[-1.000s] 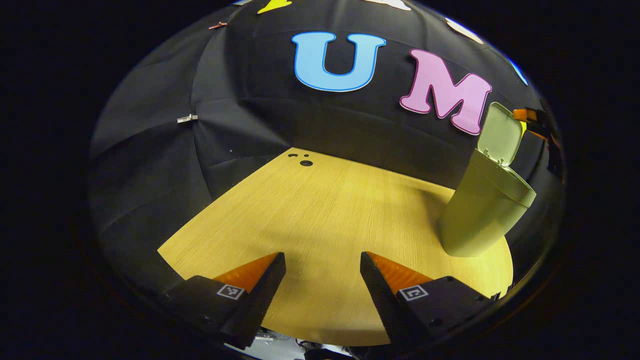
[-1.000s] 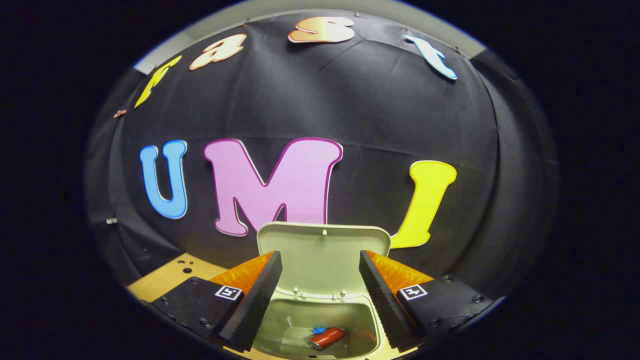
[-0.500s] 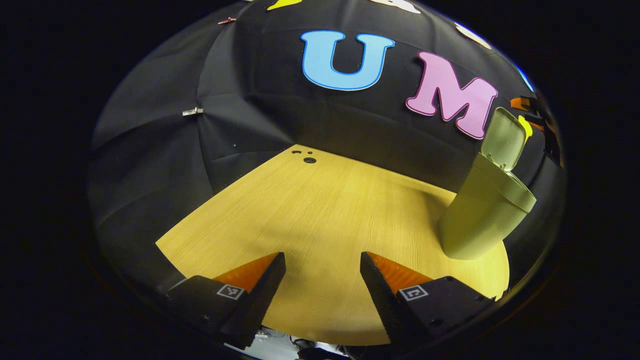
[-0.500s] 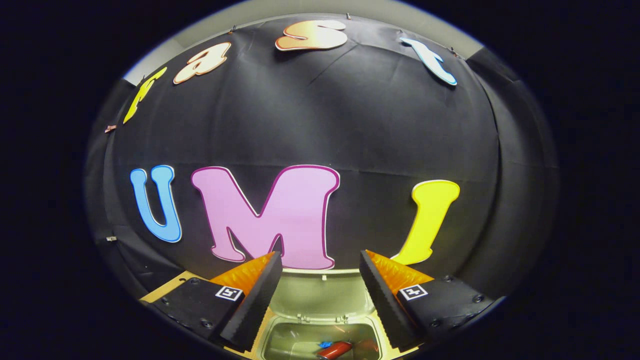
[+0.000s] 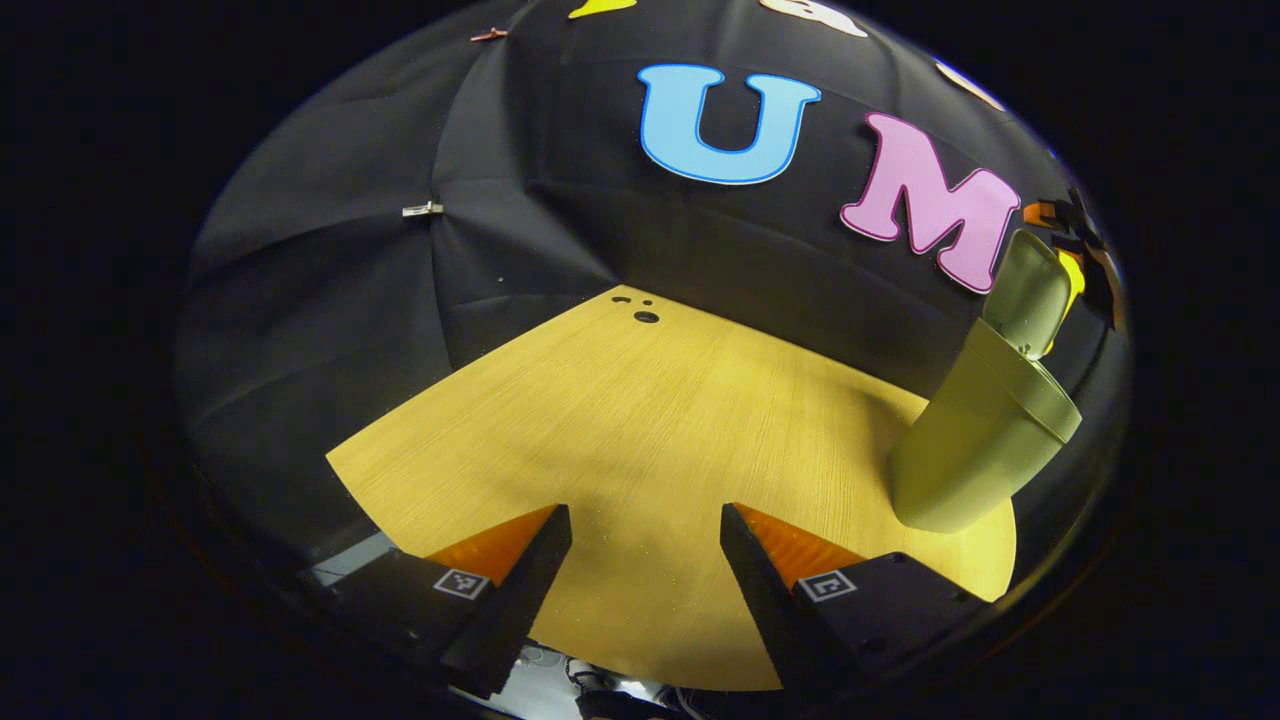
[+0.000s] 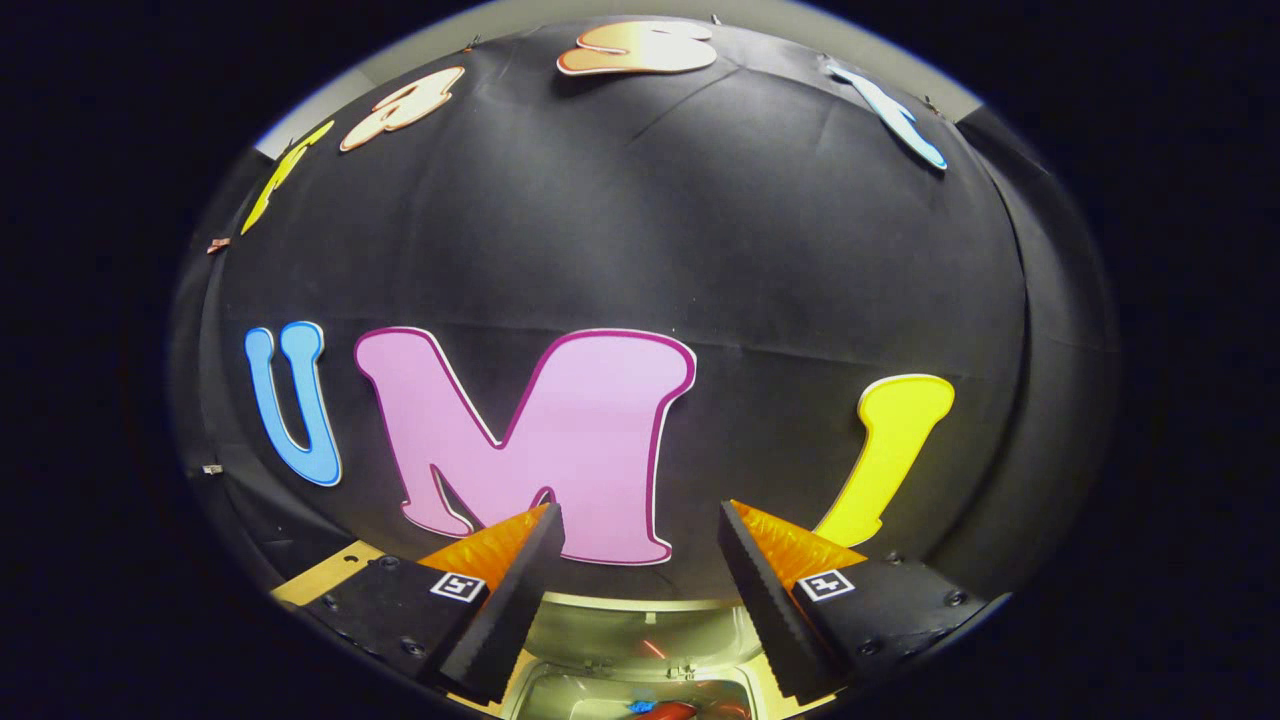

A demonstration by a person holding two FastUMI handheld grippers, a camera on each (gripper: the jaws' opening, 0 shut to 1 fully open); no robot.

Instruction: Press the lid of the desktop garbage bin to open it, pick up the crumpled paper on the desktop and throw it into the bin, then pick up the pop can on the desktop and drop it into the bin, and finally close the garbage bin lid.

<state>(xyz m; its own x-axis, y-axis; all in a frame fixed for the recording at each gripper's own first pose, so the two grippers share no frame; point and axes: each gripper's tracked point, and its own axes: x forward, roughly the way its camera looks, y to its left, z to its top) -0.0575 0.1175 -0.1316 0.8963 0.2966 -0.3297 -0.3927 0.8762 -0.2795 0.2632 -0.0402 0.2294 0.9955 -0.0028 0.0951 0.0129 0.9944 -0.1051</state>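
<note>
My pale green bin [image 5: 985, 430] stands on the wooden desk's [image 5: 640, 430] right edge, lid [image 5: 1030, 290] up, red can [image 6: 668, 709] inside, while my left tongs [image 5: 645, 520] and right tongs [image 6: 640, 520] gape empty.

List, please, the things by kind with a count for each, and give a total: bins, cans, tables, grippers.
Garbage bin, lid standing open: 1
Pop can, lying inside the bin: 1
Wooden table: 1
Grippers, both open and holding nothing: 2, the left gripper and the right gripper
Total: 5
</note>
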